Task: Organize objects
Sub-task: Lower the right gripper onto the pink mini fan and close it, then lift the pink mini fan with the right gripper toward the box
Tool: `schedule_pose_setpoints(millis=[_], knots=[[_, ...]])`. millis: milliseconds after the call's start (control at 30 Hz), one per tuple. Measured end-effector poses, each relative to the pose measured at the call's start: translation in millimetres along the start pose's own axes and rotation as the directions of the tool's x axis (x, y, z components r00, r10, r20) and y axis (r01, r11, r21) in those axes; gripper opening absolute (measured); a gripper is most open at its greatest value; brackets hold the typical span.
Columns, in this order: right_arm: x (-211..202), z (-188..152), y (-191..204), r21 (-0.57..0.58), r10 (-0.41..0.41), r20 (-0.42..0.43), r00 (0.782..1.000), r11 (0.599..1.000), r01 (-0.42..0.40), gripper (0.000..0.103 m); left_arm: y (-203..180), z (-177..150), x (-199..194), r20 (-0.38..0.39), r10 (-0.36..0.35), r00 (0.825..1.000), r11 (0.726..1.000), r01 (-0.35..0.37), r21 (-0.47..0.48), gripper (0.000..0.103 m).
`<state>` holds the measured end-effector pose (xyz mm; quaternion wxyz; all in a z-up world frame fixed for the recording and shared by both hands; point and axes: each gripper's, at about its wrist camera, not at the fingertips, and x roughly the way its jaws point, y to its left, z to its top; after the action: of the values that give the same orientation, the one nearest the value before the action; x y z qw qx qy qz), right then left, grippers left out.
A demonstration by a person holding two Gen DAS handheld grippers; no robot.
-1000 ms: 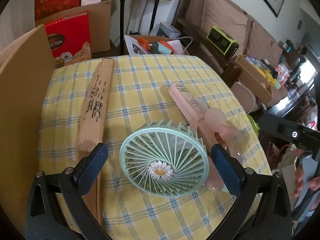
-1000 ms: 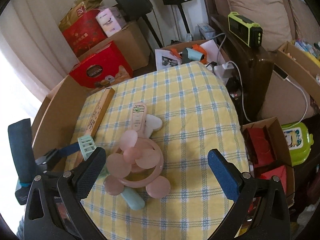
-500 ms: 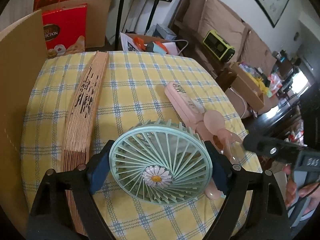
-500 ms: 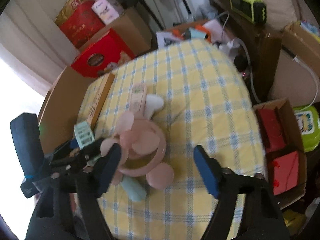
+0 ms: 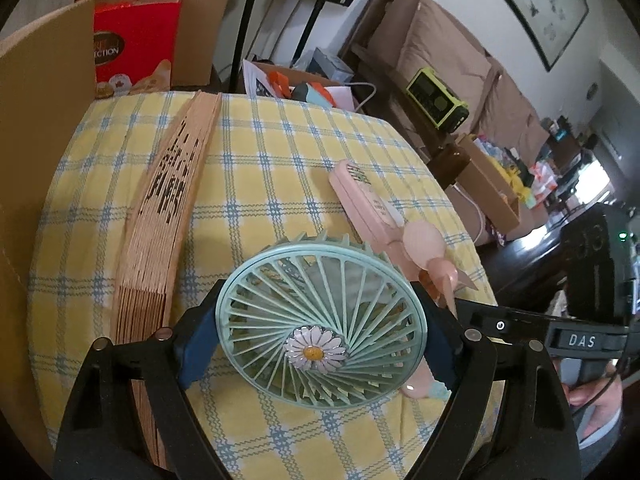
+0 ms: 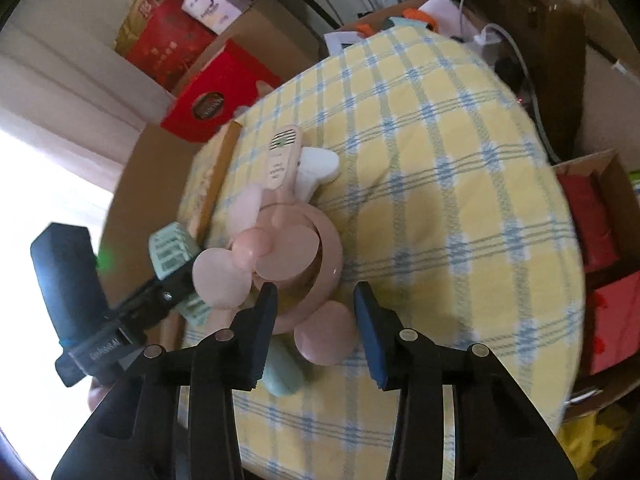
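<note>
My left gripper (image 5: 320, 332) is shut on the round head of a mint-green handheld fan (image 5: 320, 324) with a daisy at its centre, a pad on each side of the rim. A pink handheld fan (image 5: 384, 220) lies beside it on the yellow checked tablecloth (image 5: 260, 152). In the right wrist view the pink fan (image 6: 288, 252) lies across the green fan's handle (image 6: 280, 372). My right gripper (image 6: 314, 320) is half closed and empty, its pads on either side of a pink blade.
A folded wooden fan (image 5: 160, 224) lies along the table's left side. A white piece (image 6: 316, 168) sits under the pink fan's handle. A cardboard wall (image 5: 36, 120) stands at left. Red boxes (image 6: 600, 280) lie on the floor right of the table.
My left gripper closed on the green fan's head. My right gripper dropped toward the pink fan and narrowed its jaws.
</note>
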<state>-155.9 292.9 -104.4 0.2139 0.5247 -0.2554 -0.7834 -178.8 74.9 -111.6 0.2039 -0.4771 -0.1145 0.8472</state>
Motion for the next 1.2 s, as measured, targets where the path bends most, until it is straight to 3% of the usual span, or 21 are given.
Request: schedule_pose_setpoints(millis=[100,167,267,533,633,733,833,933,1100,1200], knots=[[-0.4,1.1,-3.4,0.025,0.032,0.008,0.999,0.999,-0.032,0.041,0.1,-0.6,-0.4,0.0,-0.001,1.0,1.0,0.001,-0.004,0.084],[-2.4,0.9,-6.6,0.037,0.031,0.018,0.999,0.999,-0.031,0.028,1.4,-1.0,-0.7,0.001,-0.004,1.0,1.0,0.004,-0.013,0.084],[-5.8,-1.0,-9.5,0.053,0.07,0.029,0.997,0.996,-0.072,0.023,5.7,-0.8,0.0,-0.007,-0.018,1.0,0.999,0.018,-0.04,0.084],[-15.3,-3.2,-8.1,0.062,0.134,0.023,0.991,0.989,-0.135,0.016,7.9,0.9,-4.9,-0.044,-0.008,0.999,0.999,0.006,-0.044,0.085],[-15.0,-5.2,-4.8,0.045,0.123,0.004,0.992,0.991,-0.123,0.016,13.2,-1.3,-26.0,-0.006,-0.003,1.0,0.997,0.002,-0.081,0.092],[-14.1,-8.6,-5.0,0.053,0.142,-0.005,0.99,0.988,-0.142,0.016,12.5,-8.3,-48.3,0.011,0.001,1.0,0.998,0.0,-0.063,0.093],[-13.7,-12.6,-6.3,0.063,0.153,-0.007,0.988,0.986,-0.152,0.016,8.7,-20.3,-64.5,-0.017,-0.015,1.0,0.999,0.014,-0.047,0.082],[-13.8,-16.4,-4.7,0.063,0.147,-0.012,0.989,0.987,-0.146,0.016,4.7,-28.7,-66.0,-0.061,-0.026,0.998,0.999,0.024,-0.039,0.064],[-18.7,-21.2,0.0,0.047,0.135,-0.018,0.991,0.99,-0.134,0.016,6.0,-41.4,-52.9,-0.134,-0.125,0.983,0.987,0.11,-0.115,0.056],[-19.7,-22.9,6.4,0.029,0.118,-0.025,0.993,0.993,-0.117,0.016,8.4,-42.8,-43.6,-0.146,-0.142,0.979,0.98,0.119,-0.157,0.056]])
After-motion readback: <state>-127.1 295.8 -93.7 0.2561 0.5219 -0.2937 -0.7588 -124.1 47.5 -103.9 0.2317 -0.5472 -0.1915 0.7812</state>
